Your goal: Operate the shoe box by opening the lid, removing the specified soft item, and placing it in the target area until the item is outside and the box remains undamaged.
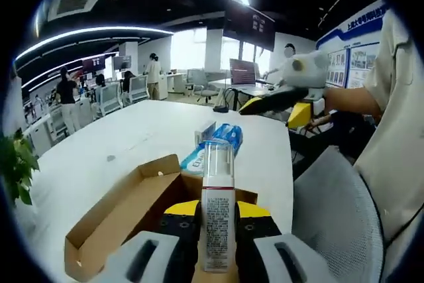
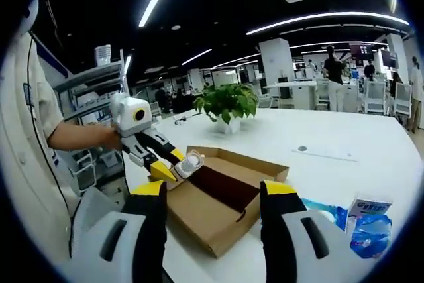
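Left tool (image 1: 218, 220) clamps a white bottle (image 1: 218, 203) upright between its pads, right over the open shoe box (image 1: 126, 213); we judge this is the removal step, item lifted clear of the box. Right tool (image 2: 212, 193) gapes wide and empty, box (image 2: 225, 207) just ahead of it on the desk (image 2: 344, 144). Next we'd carry the bottle off the box and set it on bare desk, near the blue packets (image 2: 368, 226).
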Motion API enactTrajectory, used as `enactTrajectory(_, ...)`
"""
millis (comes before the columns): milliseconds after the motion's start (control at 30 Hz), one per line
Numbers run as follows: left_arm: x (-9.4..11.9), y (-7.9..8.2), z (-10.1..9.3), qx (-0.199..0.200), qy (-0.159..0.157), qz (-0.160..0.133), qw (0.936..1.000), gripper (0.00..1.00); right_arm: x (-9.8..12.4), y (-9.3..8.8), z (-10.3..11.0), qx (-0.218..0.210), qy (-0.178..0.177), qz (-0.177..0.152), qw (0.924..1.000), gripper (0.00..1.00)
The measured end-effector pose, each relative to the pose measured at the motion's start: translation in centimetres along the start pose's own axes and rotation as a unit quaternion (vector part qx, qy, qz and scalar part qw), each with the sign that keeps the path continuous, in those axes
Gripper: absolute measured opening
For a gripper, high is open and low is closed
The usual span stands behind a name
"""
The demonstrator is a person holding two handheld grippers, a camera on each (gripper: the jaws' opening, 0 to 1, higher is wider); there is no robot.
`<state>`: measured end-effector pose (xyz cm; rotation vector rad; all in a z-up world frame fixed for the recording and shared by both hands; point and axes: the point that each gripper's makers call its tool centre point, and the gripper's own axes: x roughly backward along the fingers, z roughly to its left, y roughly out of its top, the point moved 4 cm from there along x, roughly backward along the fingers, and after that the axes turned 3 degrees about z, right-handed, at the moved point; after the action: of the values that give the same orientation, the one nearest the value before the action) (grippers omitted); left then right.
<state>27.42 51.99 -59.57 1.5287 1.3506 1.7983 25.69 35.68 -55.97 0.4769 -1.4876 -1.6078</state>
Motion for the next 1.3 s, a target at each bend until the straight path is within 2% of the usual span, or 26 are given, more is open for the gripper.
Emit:
enactTrajectory(433,-0.6,0.7,-2.6,0.018,-0.030,-0.038,0.9987,0.19,-2.6,-0.1,2.4,-0.005,0.054,0.007,0.9985,0.39)
enactTrajectory(700,-0.8,1.2,-3.5,0.024,-0.048,-0.059,0.9968,0.19,-3.5,-0.4,3.2,-0.006,0.070,0.014,0.9974,0.35)
enactTrajectory(1067,-1.3,1.0,-5.0,0.018,-0.073,-0.057,0.9956,0.19,-4.1,-1.1,4.4,-0.012,0.092,0.028,0.9953,0.26)
enactTrajectory(1200,-1.4,0.6,-5.0,0.020,-0.076,-0.055,0.9953,0.19,-4.2,-1.4,4.4,-0.024,0.091,0.033,0.9950,0.25)
enactTrajectory(1300,-1.6,0.4,-5.0,0.006,-0.074,-0.048,0.9961,0.19,-4.3,-1.5,4.4,-0.028,0.092,0.039,0.9946,0.24)
